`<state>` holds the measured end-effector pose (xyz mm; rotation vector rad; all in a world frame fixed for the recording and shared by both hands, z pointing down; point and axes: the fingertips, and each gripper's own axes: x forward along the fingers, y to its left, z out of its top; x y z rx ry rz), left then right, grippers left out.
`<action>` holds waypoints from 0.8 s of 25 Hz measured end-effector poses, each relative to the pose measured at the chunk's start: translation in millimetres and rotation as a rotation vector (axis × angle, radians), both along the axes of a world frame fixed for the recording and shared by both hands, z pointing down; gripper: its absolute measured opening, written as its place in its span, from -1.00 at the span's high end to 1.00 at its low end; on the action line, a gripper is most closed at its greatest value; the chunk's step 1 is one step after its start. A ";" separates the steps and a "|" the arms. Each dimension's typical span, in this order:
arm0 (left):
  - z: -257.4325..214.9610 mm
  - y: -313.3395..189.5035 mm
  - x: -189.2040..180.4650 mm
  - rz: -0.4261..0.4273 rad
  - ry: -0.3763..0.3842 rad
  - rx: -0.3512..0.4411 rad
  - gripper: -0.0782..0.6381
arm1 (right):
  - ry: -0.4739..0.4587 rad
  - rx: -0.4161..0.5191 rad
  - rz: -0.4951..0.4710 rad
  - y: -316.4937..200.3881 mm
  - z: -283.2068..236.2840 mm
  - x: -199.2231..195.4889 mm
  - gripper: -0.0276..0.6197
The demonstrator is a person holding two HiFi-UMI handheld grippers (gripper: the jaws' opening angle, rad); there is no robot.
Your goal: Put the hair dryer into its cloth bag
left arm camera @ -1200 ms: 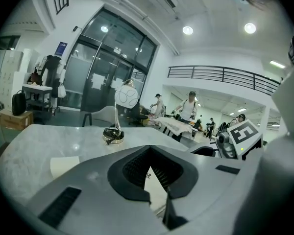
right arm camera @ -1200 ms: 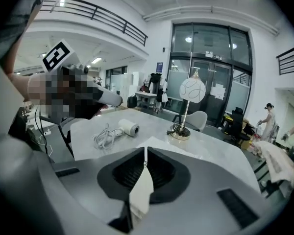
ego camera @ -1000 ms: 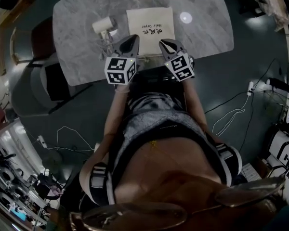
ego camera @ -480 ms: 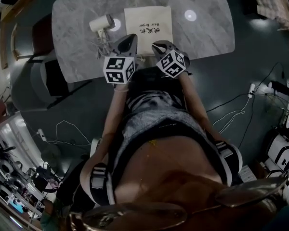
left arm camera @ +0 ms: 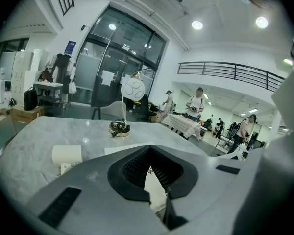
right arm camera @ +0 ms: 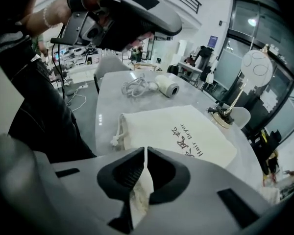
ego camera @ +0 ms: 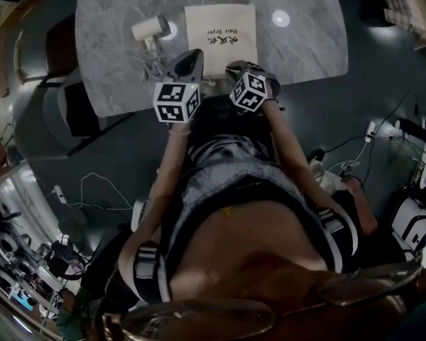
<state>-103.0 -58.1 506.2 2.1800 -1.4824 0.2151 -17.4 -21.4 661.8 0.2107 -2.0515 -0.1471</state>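
Nearest, my left tongs (ego camera: pixel 190 57) and right tongs (right arm camera: pixel 145 150) hover over the table's (ego camera: pixel 298 55) near edge. Both are pinched together, apparently on nothing. Just beyond lies the cloth bag (right arm camera: pixel 181 131): flat, limp and light. Its drawstring mouth (right arm camera: pixel 118 131) faces me, so I would lift one layer there. Left of the bag, near but apart, lies the hair dryer (ego camera: pixel 150 30), rigid, smooth and heavier. I would take its handle, minding the loose cord (right arm camera: pixel 133 87). Bare marble lies to the right.
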 end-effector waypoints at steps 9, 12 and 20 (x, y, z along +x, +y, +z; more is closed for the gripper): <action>5.4 6.4 -9.5 -0.016 0.008 -0.015 0.76 | 0.130 -0.041 -0.083 14.9 31.9 11.2 0.69; 7.2 5.9 -10.9 -0.020 0.010 -0.018 0.76 | 0.159 -0.041 -0.102 15.6 38.2 12.1 0.64; 10.0 5.8 -14.6 -0.020 0.015 -0.026 0.76 | 0.216 -0.041 -0.149 14.1 47.2 13.8 0.42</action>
